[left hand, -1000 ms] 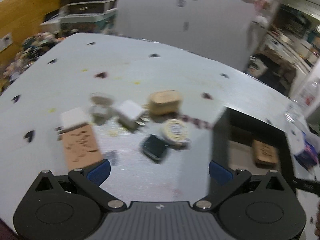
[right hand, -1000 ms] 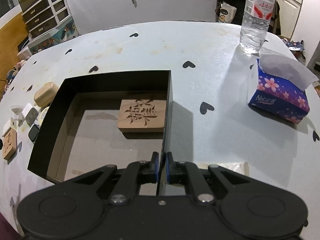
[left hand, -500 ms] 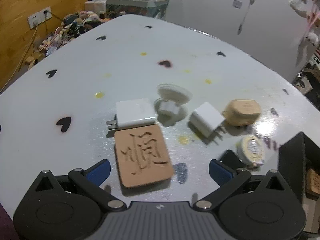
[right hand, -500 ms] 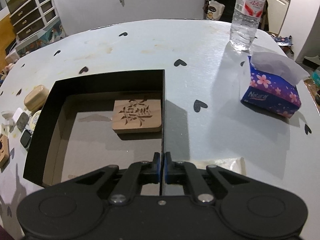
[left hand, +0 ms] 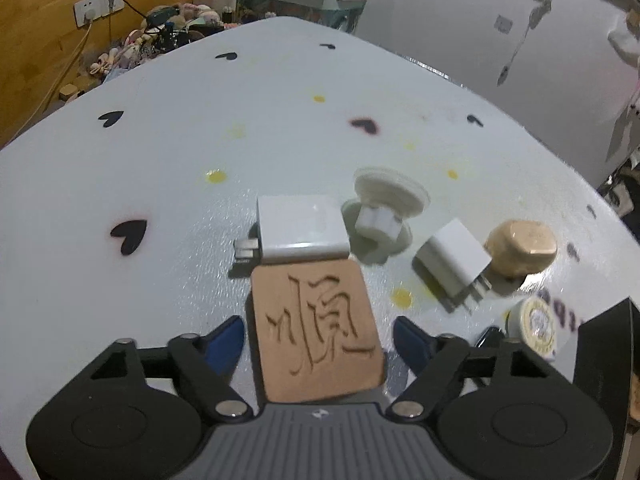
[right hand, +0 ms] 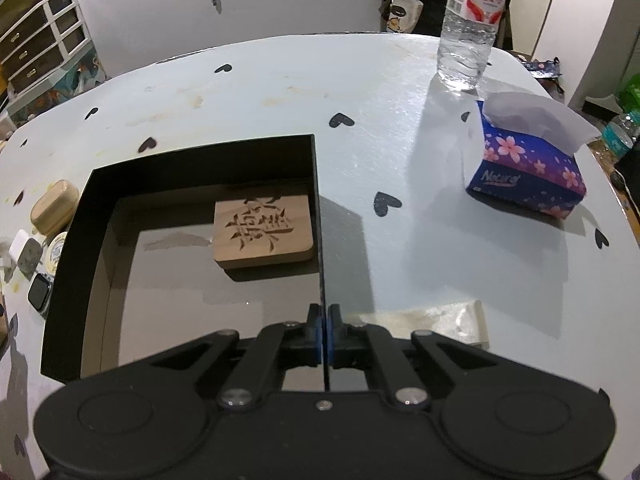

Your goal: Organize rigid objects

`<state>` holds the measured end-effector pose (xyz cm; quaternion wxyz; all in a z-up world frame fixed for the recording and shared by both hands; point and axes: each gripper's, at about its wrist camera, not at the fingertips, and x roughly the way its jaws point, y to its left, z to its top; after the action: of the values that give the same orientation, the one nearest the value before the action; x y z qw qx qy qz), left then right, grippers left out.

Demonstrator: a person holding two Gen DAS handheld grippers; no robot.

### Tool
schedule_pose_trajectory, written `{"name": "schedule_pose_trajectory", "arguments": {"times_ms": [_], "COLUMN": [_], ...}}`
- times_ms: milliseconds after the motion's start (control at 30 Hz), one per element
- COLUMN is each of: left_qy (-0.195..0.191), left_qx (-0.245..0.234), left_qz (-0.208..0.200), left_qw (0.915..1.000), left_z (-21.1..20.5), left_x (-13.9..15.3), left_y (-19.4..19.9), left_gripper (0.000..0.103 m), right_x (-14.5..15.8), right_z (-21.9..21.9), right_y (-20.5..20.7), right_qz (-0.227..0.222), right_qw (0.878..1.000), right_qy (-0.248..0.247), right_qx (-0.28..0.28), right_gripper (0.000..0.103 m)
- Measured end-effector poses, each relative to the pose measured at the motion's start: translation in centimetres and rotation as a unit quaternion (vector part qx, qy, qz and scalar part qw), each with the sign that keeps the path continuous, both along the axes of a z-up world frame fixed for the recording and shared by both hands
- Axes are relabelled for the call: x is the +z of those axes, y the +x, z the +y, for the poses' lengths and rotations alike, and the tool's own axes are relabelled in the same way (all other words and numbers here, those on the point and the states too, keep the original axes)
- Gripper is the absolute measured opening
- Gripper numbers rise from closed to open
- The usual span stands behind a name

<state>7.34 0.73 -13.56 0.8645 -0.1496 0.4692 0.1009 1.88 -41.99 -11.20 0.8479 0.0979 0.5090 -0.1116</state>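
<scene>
In the left wrist view my left gripper [left hand: 318,340] is open, its blue pads on either side of a carved wooden tile [left hand: 316,330] lying flat on the table, not touching it. Beyond lie a flat white charger [left hand: 300,230], a white suction-cup holder [left hand: 382,208], a small white plug [left hand: 454,262], a tan case [left hand: 520,246] and a round tin [left hand: 538,326]. In the right wrist view my right gripper [right hand: 324,334] is shut on the right wall of a black box [right hand: 318,208]. A second carved tile [right hand: 262,230] lies inside the box.
A tissue box [right hand: 528,172] and a water bottle [right hand: 470,28] stand right of the black box. A smartwatch [right hand: 39,292] lies at the box's left side. The table's left edge drops to a floor with toys and cables [left hand: 132,52].
My left gripper swung left and moved in until its open fingers straddle the wooden tile. My right gripper stays shut on the box wall, the view shifting slightly.
</scene>
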Motion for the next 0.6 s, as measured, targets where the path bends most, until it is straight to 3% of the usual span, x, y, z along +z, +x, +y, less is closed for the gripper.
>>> {"name": "schedule_pose_trajectory", "arguments": {"times_ms": [67,367,600], "left_qy": [0.006,-0.009,-0.024], "left_qx": [0.002,-0.002,-0.027], "left_qz": [-0.002,-0.001,-0.016], "left_qw": [1.0,1.0,0.9992], "left_z": [0.1,0.3,-0.6], "left_x": [0.1,0.4,3.3], "left_y": [0.2,-0.8,-2.4], "left_gripper": [0.068,0.067,0.067], "right_x": [0.0,0.0,0.0], "right_z": [0.0,0.1,0.0], "right_y": [0.0,0.2,0.3], "right_qz": [0.001,0.008,0.01], "right_qw": [1.0,1.0,1.0], "right_qy": [-0.001,-0.005,-0.003], "right_qx": [-0.003,0.003,0.011], "right_gripper": [0.003,0.003,0.003]}}
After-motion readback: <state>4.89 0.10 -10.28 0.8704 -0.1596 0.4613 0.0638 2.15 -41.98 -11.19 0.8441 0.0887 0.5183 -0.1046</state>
